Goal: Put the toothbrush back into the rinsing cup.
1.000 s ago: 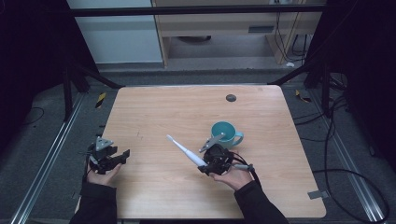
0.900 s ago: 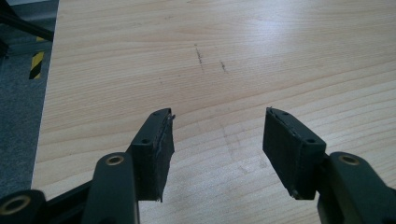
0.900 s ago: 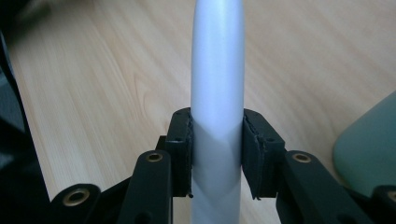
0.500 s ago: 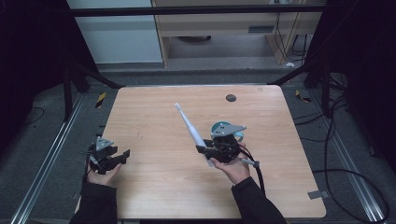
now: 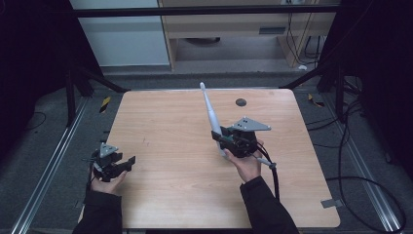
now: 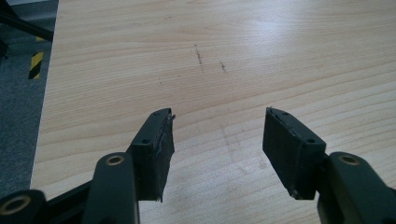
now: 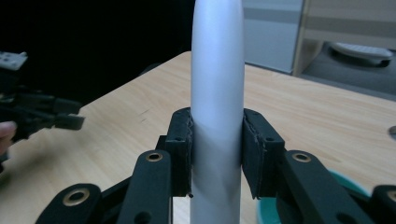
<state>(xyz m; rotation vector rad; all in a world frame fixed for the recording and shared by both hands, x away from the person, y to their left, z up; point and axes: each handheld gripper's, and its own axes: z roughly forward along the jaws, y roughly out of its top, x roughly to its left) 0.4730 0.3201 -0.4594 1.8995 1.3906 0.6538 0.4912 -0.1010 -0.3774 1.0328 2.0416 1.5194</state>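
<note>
**Operator:** Since the earlier high view, what has changed position?

**Inspector:** Raised and tilted: the white toothbrush-like tool (image 5: 210,113) no longer lies low over the table (image 5: 160,126). It now points up and away from the person, its slim tip near the far edge. The right gripper (image 5: 223,138) has lifted with it. The left gripper (image 5: 127,161) is where it was.

**Operator:** State of each claw?

**Inspector:** Right: jaws clamped on the tool's thick handle (image 7: 217,116), one pad pressing each side, as the right gripper view shows. Left: jaws spread wide (image 6: 217,140), nothing between them, hovering over bare wood near the table's left edge.

**Operator:** Location of the teal cup?

**Inspector:** Directly below the right gripper. A teal rim (image 7: 266,207) shows at the bottom of the right gripper view; in the high view the hand covers it.

**Operator:** Progress assessment?

**Inspector:** Judged from the layout, pickup is complete and the tool is being turned upright. The lower end of the handle sits just over the cup, so standing it inside appears to be the remaining step, followed by release. The left gripper has no visible part in the work yet.
</note>
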